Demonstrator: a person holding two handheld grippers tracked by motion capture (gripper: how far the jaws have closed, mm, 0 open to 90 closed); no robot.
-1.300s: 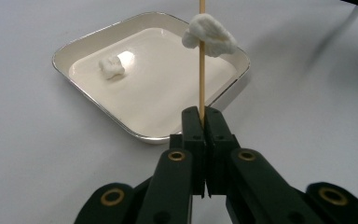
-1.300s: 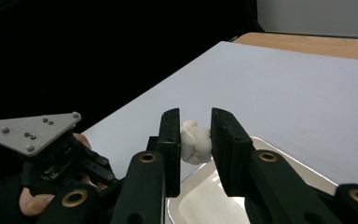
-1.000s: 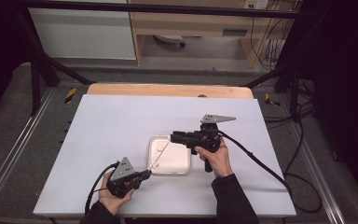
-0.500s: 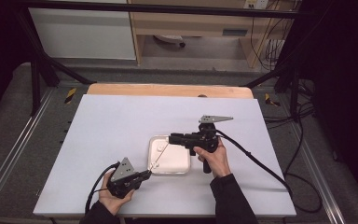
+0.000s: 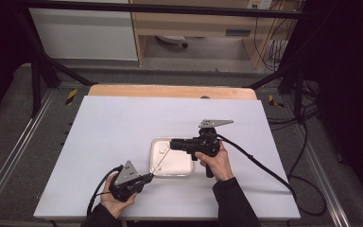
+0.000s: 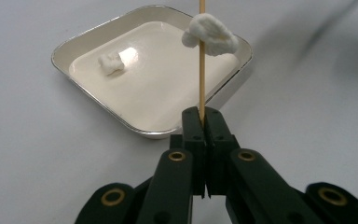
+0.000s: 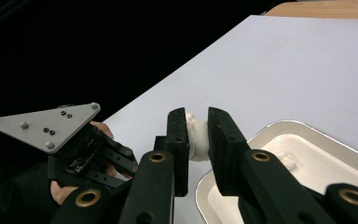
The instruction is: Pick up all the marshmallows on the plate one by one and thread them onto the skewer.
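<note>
A thin wooden skewer (image 6: 202, 79) stands pinched in my left gripper (image 6: 204, 121), whose jaws are shut on its lower end. A white soft piece (image 6: 210, 36) is threaded partway up it. In the high view the left gripper (image 5: 149, 176) sits at the tray's near left corner, and the skewer (image 5: 163, 161) slants up toward my right gripper (image 5: 172, 143). The right gripper (image 7: 196, 126) has just been closing its jaws, and they press on another white soft piece (image 7: 196, 135). One more white piece (image 6: 110, 63) lies in the shallow silver tray (image 6: 88, 93).
The tray (image 5: 191, 161) rests near the middle of the white table top (image 5: 123, 127). The right gripper's cable (image 5: 264, 168) trails off to the right edge. A wooden strip (image 5: 170, 91) runs along the far edge, with dark frame posts and floor beyond.
</note>
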